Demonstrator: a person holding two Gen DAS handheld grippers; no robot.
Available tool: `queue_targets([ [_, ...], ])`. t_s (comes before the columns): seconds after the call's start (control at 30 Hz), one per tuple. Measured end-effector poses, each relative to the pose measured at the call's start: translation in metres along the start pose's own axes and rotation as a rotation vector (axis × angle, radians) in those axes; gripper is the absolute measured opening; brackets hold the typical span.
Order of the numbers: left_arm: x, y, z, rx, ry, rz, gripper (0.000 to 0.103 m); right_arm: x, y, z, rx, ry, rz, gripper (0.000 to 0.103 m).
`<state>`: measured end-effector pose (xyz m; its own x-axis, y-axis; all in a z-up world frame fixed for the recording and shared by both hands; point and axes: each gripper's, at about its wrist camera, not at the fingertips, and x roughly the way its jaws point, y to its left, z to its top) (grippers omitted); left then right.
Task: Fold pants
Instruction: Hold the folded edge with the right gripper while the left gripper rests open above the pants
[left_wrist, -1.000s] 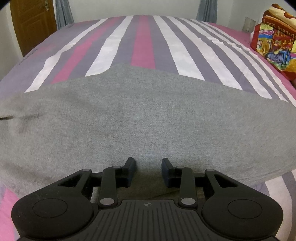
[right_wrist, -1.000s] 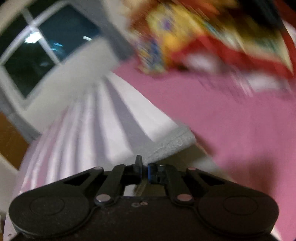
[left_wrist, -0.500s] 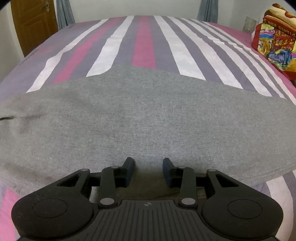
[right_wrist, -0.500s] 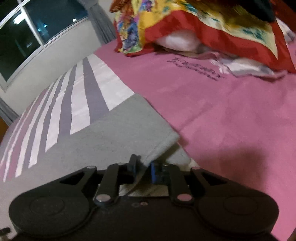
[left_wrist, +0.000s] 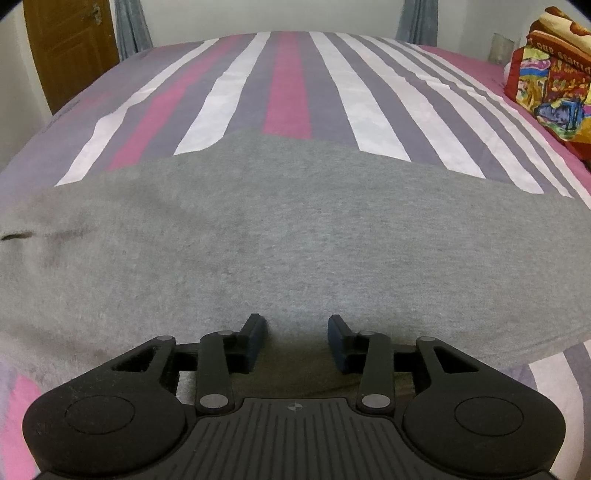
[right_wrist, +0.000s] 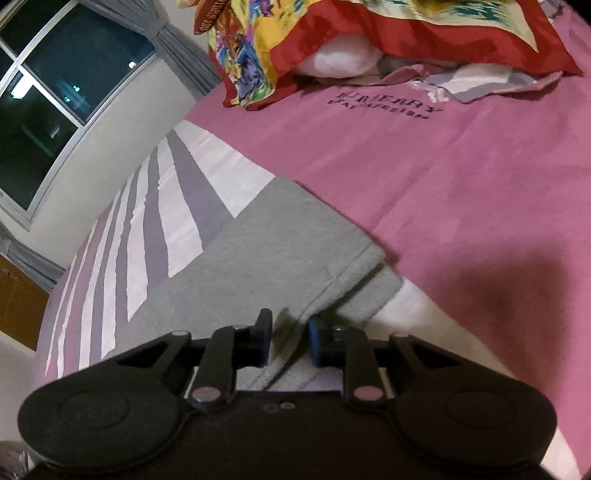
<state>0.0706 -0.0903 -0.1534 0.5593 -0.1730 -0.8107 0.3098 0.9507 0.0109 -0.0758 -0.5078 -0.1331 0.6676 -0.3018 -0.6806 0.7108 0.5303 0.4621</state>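
Observation:
Grey pants (left_wrist: 295, 229) lie spread flat across the striped bed sheet (left_wrist: 288, 92), filling the left wrist view from side to side. My left gripper (left_wrist: 295, 325) hovers at their near edge; its jaws are opening, with only the flat cloth below them. In the right wrist view the hemmed end of a pant leg (right_wrist: 266, 258) rests on the sheet where stripes meet the pink part (right_wrist: 443, 177). My right gripper (right_wrist: 289, 321) is low over that end. Its jaws are closing with a narrow gap, and the doubled hem edge runs between the pads without being pinched.
A colourful red and yellow blanket or pillow (left_wrist: 554, 81) lies on the right of the bed, close beyond the leg end (right_wrist: 332, 29), with crumpled cloth (right_wrist: 480, 81) beside it. A wooden door (left_wrist: 70, 48) stands far left. A dark window (right_wrist: 55, 92) is behind the bed.
The right gripper came down with the leg end, which now lies flat on the sheet, and its shut jaws parted a little. The left jaws widened slightly; that hand stayed put.

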Motion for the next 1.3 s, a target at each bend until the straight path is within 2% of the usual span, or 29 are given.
queue_targets([
  [0.03, 0.0, 0.0, 0.0, 0.002, 0.0, 0.001, 0.042, 0.0, 0.003, -0.001, -0.023, -0.007, -0.01, 0.005],
  [0.13, -0.001, 0.001, -0.001, 0.003, 0.0, 0.0, 0.043, -0.013, 0.004, -0.001, -0.053, -0.047, 0.018, 0.005],
  [0.17, -0.001, 0.0, -0.002, 0.008, -0.001, 0.0, 0.043, -0.014, 0.0, -0.002, -0.06, -0.038, 0.021, 0.004],
  [0.23, -0.001, 0.0, -0.003, 0.024, -0.009, 0.001, 0.043, -0.007, -0.006, -0.005, -0.098, 0.003, -0.051, 0.005],
  [0.3, -0.002, 0.0, -0.003, 0.021, -0.009, 0.003, 0.043, -0.001, -0.011, -0.004, -0.085, 0.029, -0.056, 0.005],
  [0.37, -0.004, 0.001, -0.002, 0.006, -0.003, -0.002, 0.044, -0.004, -0.007, -0.002, -0.068, 0.022, -0.052, 0.019],
  [0.43, -0.008, 0.0, 0.0, -0.003, -0.002, -0.019, 0.044, -0.009, -0.006, -0.003, -0.048, 0.014, -0.043, 0.026],
  [0.57, -0.012, -0.012, 0.007, -0.004, -0.004, -0.071, 0.044, -0.015, -0.01, -0.008, -0.026, 0.015, -0.074, 0.029],
  [0.7, -0.008, -0.035, 0.015, 0.001, 0.015, -0.12, 0.044, -0.006, -0.024, -0.007, 0.104, 0.015, -0.027, 0.036],
  [0.77, -0.004, -0.049, 0.015, 0.018, 0.018, -0.127, 0.044, -0.002, -0.024, -0.005, 0.127, 0.008, -0.023, 0.04],
  [0.83, 0.0, -0.063, 0.012, 0.061, 0.009, -0.103, 0.045, 0.001, -0.022, -0.007, 0.116, 0.009, -0.036, 0.039],
  [0.9, 0.002, -0.071, 0.006, 0.097, -0.001, -0.071, 0.045, -0.001, -0.018, -0.008, 0.084, 0.006, -0.053, 0.028],
  [0.93, 0.001, -0.072, 0.004, 0.099, -0.005, -0.065, 0.045, -0.003, -0.016, -0.009, 0.046, 0.007, -0.059, 0.014],
  [0.97, -0.002, -0.073, 0.003, 0.103, -0.005, -0.065, 0.045, -0.003, -0.017, -0.009, 0.038, 0.007, -0.051, 0.012],
  [1.1, -0.01, -0.072, 0.001, 0.11, 0.008, -0.077, 0.045, -0.006, -0.018, -0.011, 0.034, -0.003, -0.054, 0.015],
  [1.17, -0.014, -0.073, 0.009, 0.083, 0.014, -0.101, 0.045, -0.009, -0.016, -0.009, 0.049, -0.007, -0.043, 0.026],
  [1.2, -0.016, -0.076, 0.013, 0.079, 0.01, -0.114, 0.045, -0.01, -0.016, -0.009, 0.062, -0.01, -0.036, 0.028],
  [1.3, -0.02, -0.094, 0.024, 0.106, -0.004, -0.139, 0.045, -0.01, -0.018, -0.009, 0.078, -0.001, -0.046, 0.026],
])
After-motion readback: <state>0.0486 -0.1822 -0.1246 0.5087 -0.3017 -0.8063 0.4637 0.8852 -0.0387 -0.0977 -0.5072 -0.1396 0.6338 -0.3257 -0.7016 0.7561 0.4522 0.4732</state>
